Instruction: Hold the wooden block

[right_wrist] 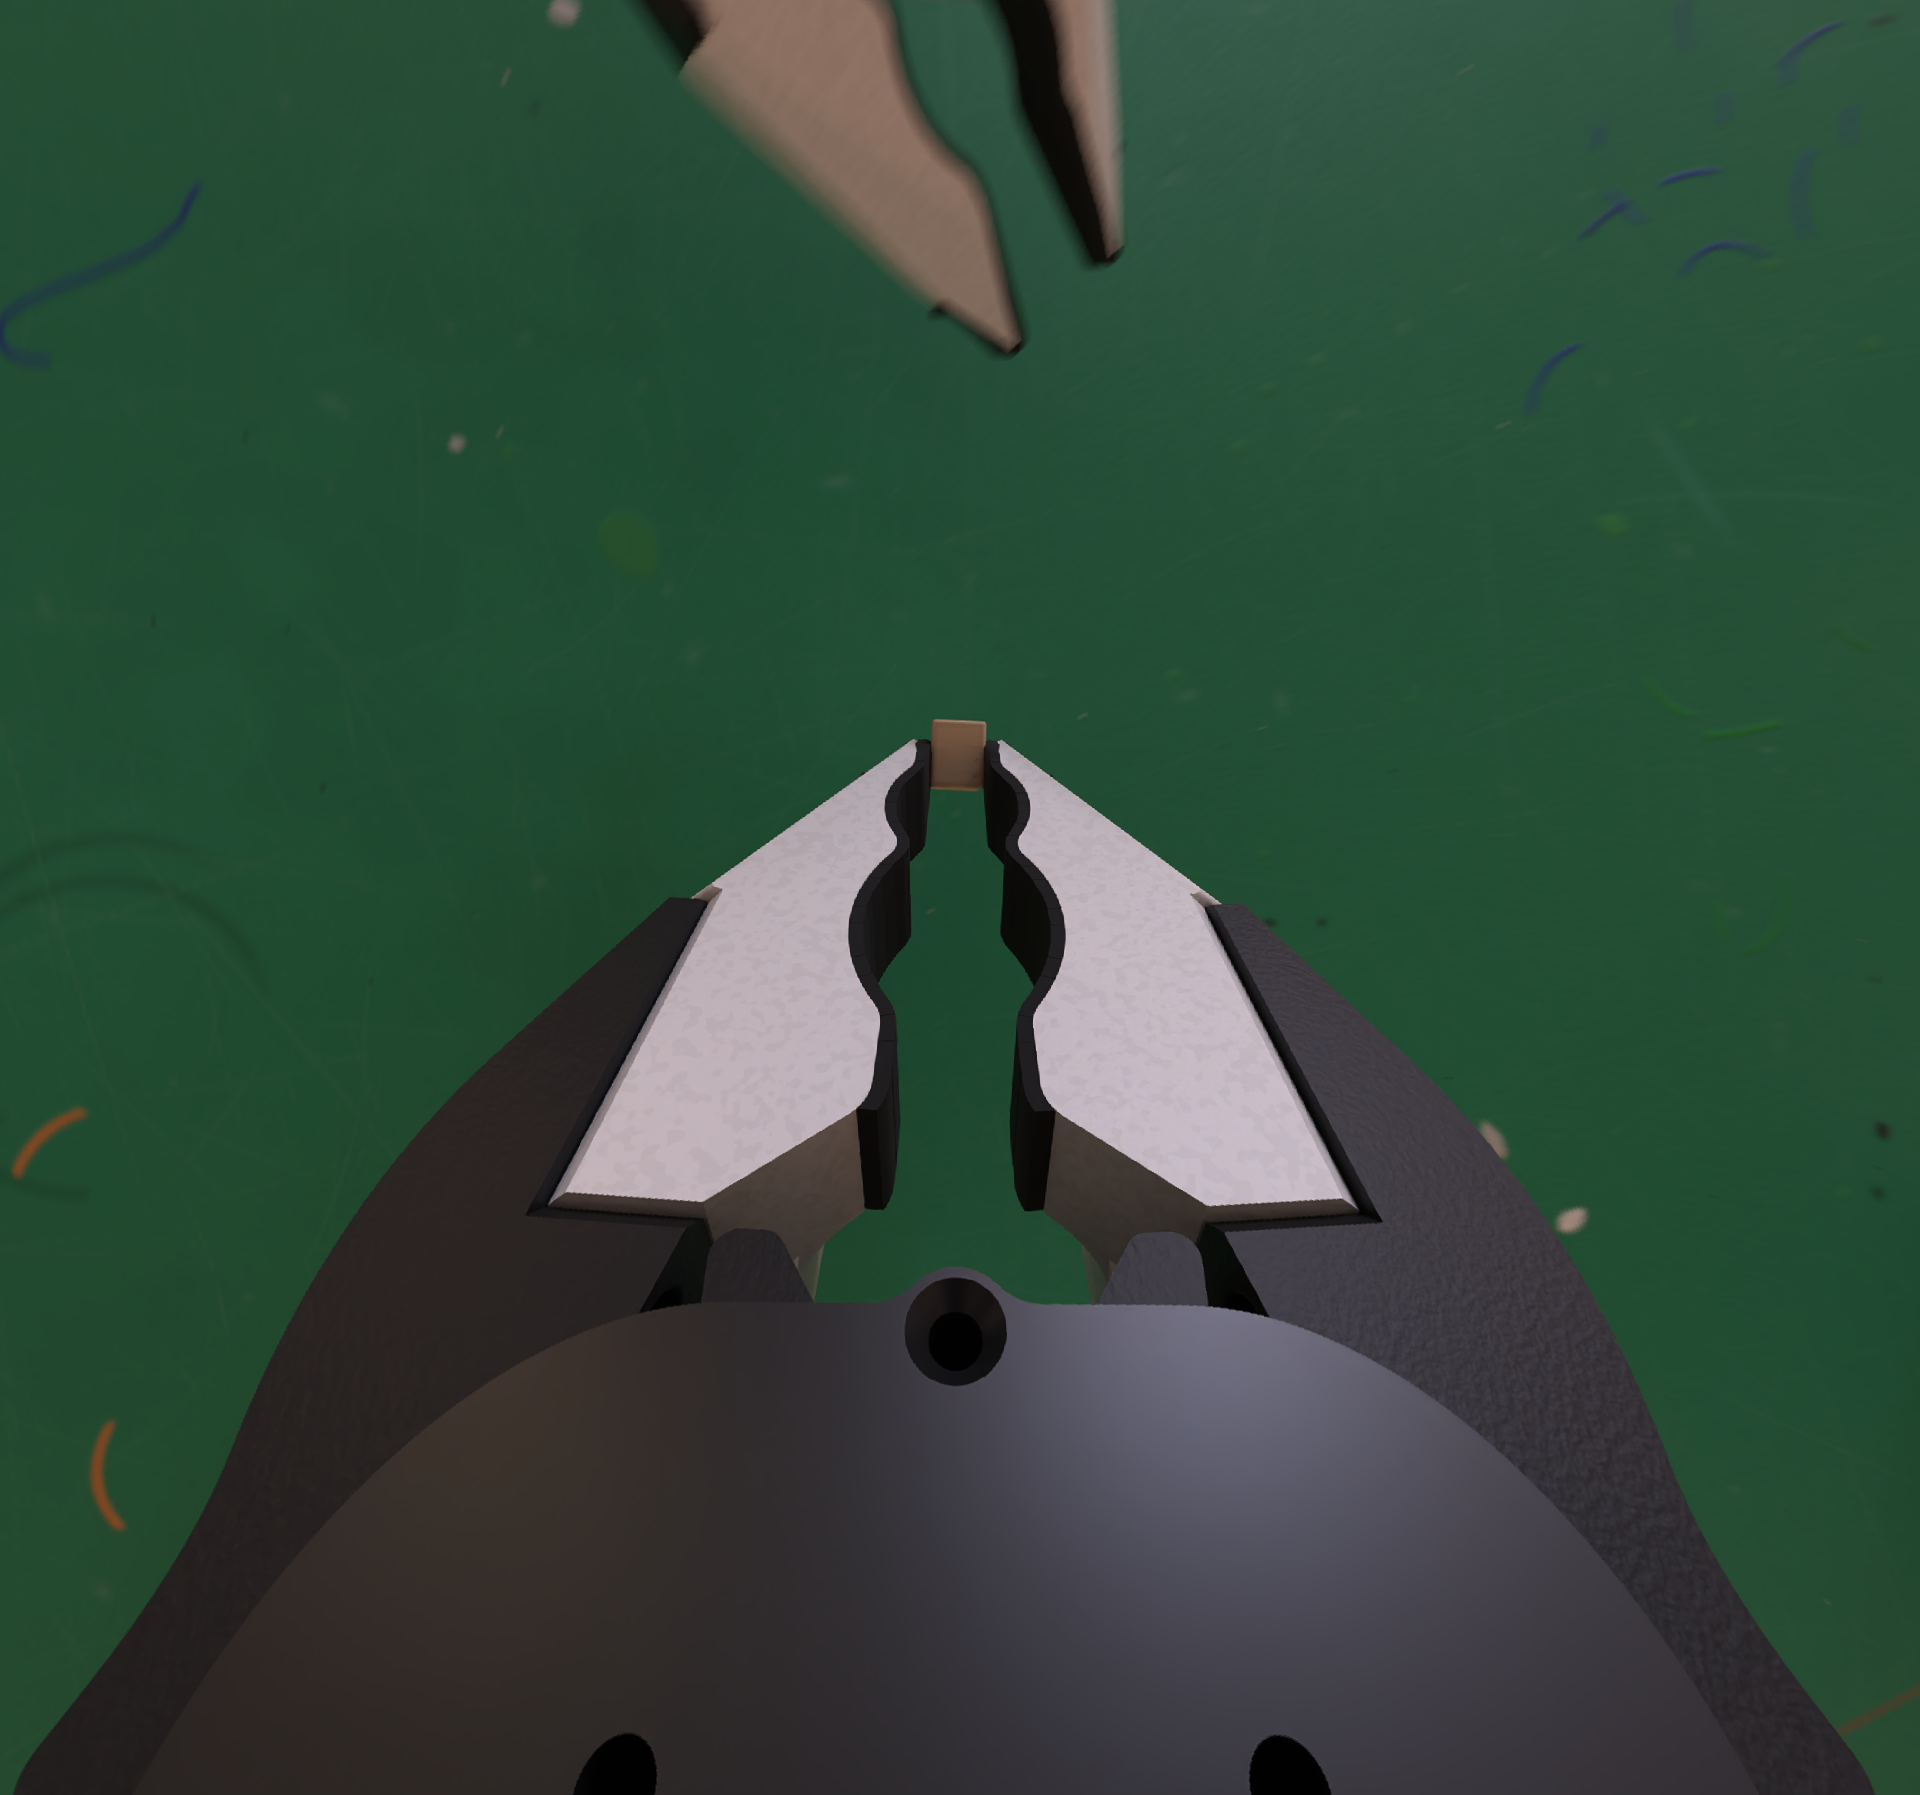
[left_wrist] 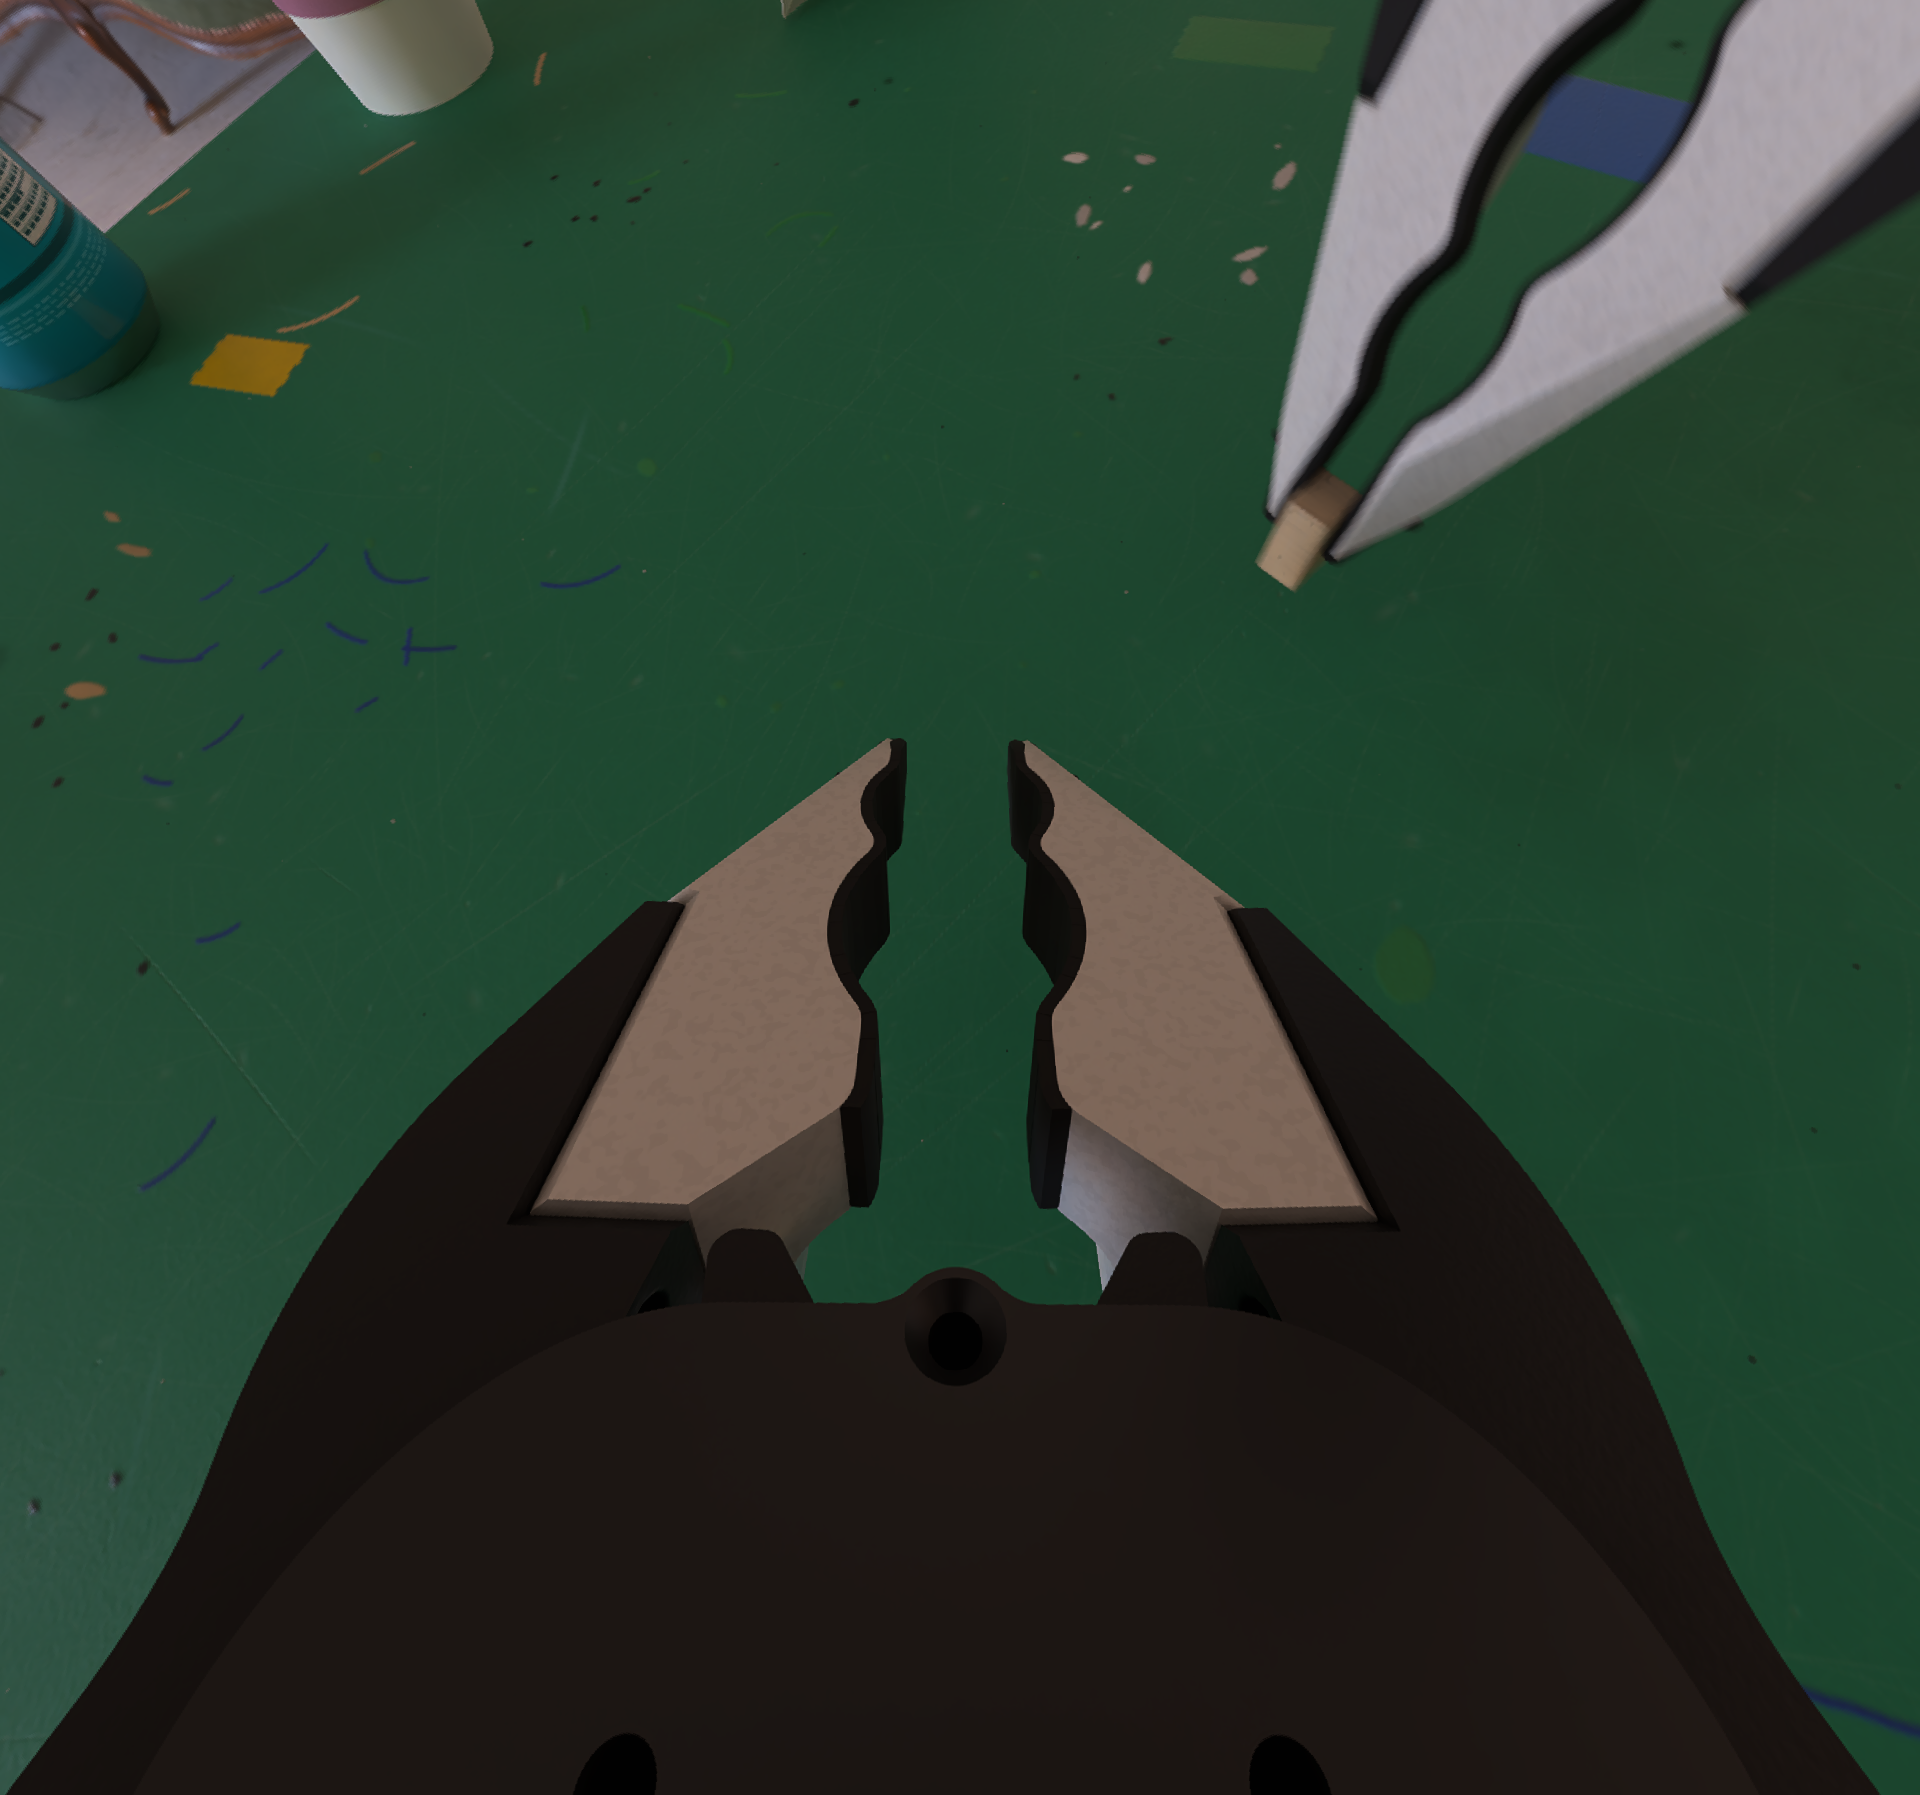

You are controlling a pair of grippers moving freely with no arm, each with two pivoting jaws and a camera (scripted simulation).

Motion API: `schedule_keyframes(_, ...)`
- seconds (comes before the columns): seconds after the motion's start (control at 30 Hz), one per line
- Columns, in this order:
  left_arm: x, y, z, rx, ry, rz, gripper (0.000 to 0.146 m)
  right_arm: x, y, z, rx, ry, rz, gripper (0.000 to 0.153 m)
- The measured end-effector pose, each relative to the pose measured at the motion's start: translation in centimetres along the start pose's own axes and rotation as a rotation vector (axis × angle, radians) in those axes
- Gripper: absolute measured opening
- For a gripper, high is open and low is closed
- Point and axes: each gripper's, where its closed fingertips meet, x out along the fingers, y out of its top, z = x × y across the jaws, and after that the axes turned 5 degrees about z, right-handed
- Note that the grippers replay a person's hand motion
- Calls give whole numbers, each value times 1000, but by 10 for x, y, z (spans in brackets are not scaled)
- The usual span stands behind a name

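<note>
Two grippers: right gripper (right_wrist: 957, 758) jaws pinch small tan wooden block (right_wrist: 958, 754), half hidden; left gripper (left_wrist: 956, 758) jaws parted, empty. Only left wrist view shows pink-sleeved cup (left_wrist: 384, 0), cut off, on green bench (left_wrist: 779, 498).

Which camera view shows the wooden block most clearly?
The left wrist view: the wooden block shows from the side, two faces visible, sticking out past the tips of the right gripper above the green mat. The right wrist view shows only a small end of the block between its own fingertips.
</note>
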Motion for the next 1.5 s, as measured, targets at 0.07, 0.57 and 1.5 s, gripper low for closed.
schedule_keyframes(0.07,0,0,0,-2,-3,1,19,-5,13,14,30,-34,11,9)
schedule_keyframes(0.57,9,-15,9,24,-55,-74,18,24,32,34,249,-88,-25,9)
schedule_keyframes(1.5,11,-15,27,-22,-138,-119,16,19,23,28,237,-59,18,9)
